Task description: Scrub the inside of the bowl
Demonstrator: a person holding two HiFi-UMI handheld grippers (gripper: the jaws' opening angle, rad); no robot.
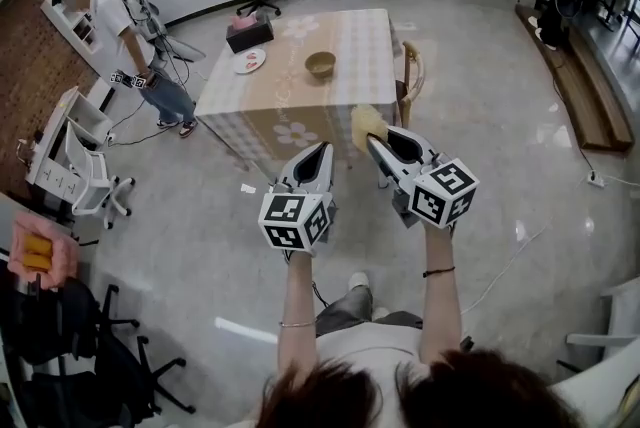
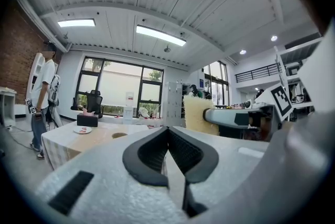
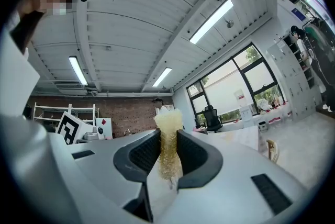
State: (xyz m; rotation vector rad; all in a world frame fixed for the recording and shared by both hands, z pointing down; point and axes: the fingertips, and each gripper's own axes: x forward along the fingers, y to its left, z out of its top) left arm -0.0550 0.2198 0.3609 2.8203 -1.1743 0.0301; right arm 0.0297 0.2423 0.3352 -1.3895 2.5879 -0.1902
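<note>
both grippers are up in front of the person, held level and well short of the table. the left gripper has its jaws pressed together at the tips, and its own view confirms it: the black pads meet in a point with nothing between them. the right gripper is clamped on a yellow sponge. in the right gripper view the sponge stands upright between the pads, its frayed top poking above them and its lower part swallowed by the jaws, so you can't see how deep it sits.

the bowl sits on the table straight ahead of the left gripper's tips and ahead-left of the right one, well apart from both. its inside is too small to make out from the head view. from the left gripper view only the bowl's rim shows, low over the tabletop, just left of the jaws. the right gripper comes in from the right of that view, sponge leading.

further beyond the bowl, to the left, lie a plate and a dark box. a person stands far off to the left of the table.
</note>
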